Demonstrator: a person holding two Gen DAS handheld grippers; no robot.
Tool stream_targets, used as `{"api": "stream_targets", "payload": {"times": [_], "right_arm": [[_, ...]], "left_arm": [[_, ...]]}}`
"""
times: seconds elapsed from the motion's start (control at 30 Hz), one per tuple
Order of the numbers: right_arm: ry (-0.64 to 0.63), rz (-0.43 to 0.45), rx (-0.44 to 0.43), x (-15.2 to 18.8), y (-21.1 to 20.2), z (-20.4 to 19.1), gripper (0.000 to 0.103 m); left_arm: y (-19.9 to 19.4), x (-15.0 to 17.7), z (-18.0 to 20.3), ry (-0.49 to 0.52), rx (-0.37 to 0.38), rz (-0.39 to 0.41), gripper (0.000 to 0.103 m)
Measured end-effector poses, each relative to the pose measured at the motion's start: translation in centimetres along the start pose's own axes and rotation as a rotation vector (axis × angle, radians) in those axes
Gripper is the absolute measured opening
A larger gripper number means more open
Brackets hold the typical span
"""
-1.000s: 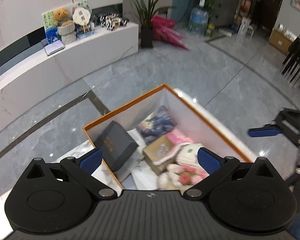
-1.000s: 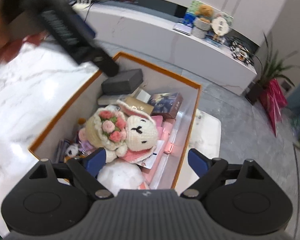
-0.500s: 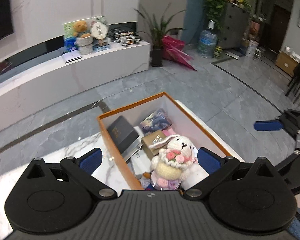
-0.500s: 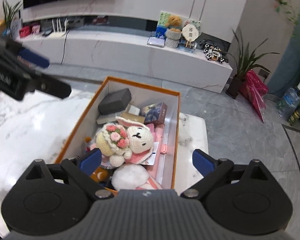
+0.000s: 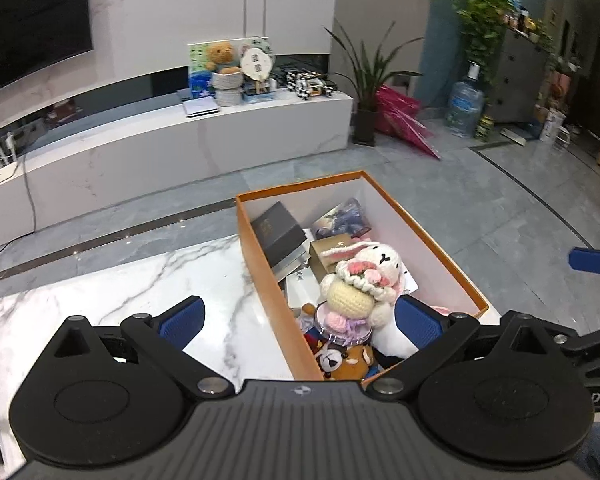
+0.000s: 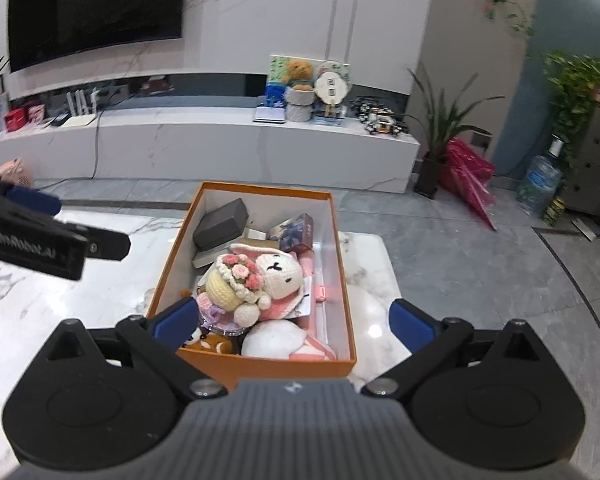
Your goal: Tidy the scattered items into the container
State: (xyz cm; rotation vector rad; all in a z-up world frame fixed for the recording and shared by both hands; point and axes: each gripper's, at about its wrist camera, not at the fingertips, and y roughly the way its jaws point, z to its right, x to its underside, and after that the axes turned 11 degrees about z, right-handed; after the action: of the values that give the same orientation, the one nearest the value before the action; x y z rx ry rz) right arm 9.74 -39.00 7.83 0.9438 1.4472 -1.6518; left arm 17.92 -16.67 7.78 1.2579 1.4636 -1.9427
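Fingers on your left gripper (image 5: 298,316) are spread wide and hold nothing. Your right gripper (image 6: 290,316) is spread wide and empty too. Both hang above the near end of the orange box (image 6: 160,276), which sits on the white marble table (image 5: 140,280). Closest to you in the box are a small bear toy (image 5: 350,362) and a white fluffy thing (image 6: 274,338). Next comes the knitted bunny (image 6: 278,274), lying on top of the pile. Farther back are a dark case (image 6: 221,224) and a blue picture box (image 6: 294,230). No loose things show on the table you can see, so the job looks almost done. Look around slowly for leftovers, and keep your fingers high so you don't bump the bunny.
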Motion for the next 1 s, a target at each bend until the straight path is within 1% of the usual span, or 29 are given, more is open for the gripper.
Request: {"api": "stream_targets", "payload": {"times": [0.1,0.2,0.27,0.47,0.6,0.7,0.8,0.87,1.0], "right_arm": [[0.035,0.020,0.034,0.7,-1.0,-0.1,0.102],[0.073,0.030,0.072,1.5,-1.6,-0.1,0.102],[0.093,0.040,0.089,2.1,-1.9,0.0,0.102],[0.142,0.060,0.124,3.4,-2.5,0.1,0.102],[0.154,0.046,0.134,4.2,-2.4,0.3,0.102],[0.149,0.037,0.146,4.5,-2.2,0.2,0.102],[0.143,0.029,0.154,4.8,-2.0,-0.2,0.102],[0.143,0.026,0.154,5.0,-1.9,-0.3,0.102],[0.147,0.020,0.152,5.3,-1.6,-0.4,0.102]], "left_arm": [[-0.8,0.6,0.3,-0.036,-0.050,0.006,0.103],[-1.7,1.4,1.2,-0.007,-0.080,0.030,0.103],[-2.3,1.9,1.8,0.008,-0.075,0.043,0.103],[-2.5,3.2,2.1,-0.008,-0.057,0.049,0.103],[-2.5,4.0,2.1,-0.013,-0.066,0.062,0.103],[-2.3,4.6,1.9,-0.036,-0.045,0.060,0.103],[-2.2,5.3,1.6,-0.058,-0.049,0.063,0.103],[-2.0,5.6,1.3,-0.074,-0.046,0.059,0.103],[-1.3,5.9,0.9,-0.090,-0.028,0.027,0.103]]}}
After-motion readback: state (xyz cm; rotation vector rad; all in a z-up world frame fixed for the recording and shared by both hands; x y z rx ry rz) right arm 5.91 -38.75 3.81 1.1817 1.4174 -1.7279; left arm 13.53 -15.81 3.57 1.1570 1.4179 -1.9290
